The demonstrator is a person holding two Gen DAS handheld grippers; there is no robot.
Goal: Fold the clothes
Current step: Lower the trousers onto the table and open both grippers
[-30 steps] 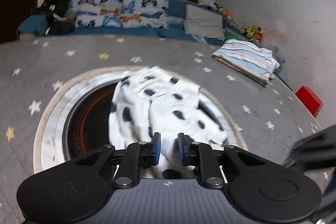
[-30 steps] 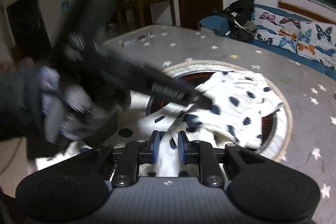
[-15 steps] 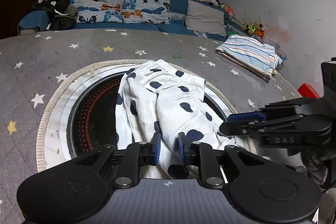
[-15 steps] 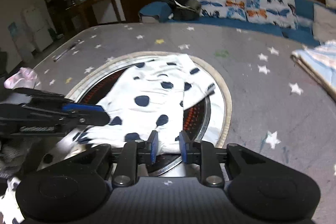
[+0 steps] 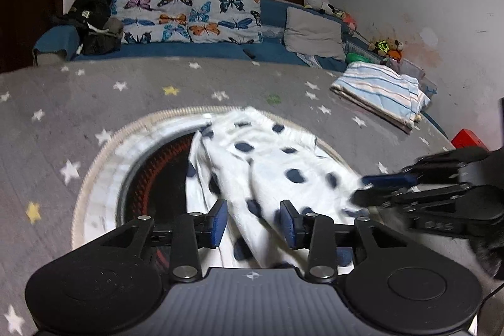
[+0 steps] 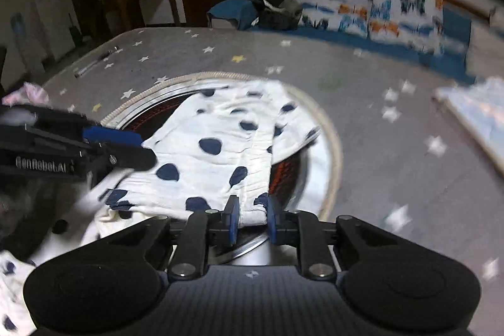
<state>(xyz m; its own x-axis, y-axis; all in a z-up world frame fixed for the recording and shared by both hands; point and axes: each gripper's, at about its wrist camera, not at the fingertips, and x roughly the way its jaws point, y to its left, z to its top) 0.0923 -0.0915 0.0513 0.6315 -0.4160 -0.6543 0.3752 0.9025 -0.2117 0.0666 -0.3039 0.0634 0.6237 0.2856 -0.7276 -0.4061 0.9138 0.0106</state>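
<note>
A white cotton garment with dark blue spots [image 5: 267,175] lies rumpled across a round glass-topped insert with a pale rope-like rim [image 5: 104,147] set in the middle of a grey bench cover printed with white and yellow stars [image 5: 94,90]. The far edge of the garment, a gathered waistband, reaches the rim of the round insert; the near end hangs toward both cameras.

The left gripper [image 5: 253,222] points down at the near end of the garment. Its blue-padded fingers [image 5: 219,221] have just been opening and now stand apart, with a fold of the spotted cloth running between them; the pads do not press on it.

The right gripper [image 6: 252,221] reaches in from the other side. Its fingers [image 6: 233,219] have just been closing and are narrowly set on the near hem of the garment, which is pinched between the blue pads. In the left wrist view the same gripper [image 5: 362,191] comes in from the right edge with its tips at the side of the cloth, and in the right wrist view the left gripper [image 6: 138,147] shows at the left edge, over the garment's other corner.

A folded blue-and-white striped cloth [image 5: 381,90] rests at the far right of the bench, well apart from the spotted garment. A small pink crumpled cloth [image 6: 26,93] lies at the left edge of the bench, and a pen [image 6: 94,62] lies near it. Behind the bench stands a blue sofa [image 5: 189,49] with a butterfly-print cushion [image 5: 189,18], a grey pillow [image 5: 315,33] and a heap of black clothing [image 5: 94,18].
</note>
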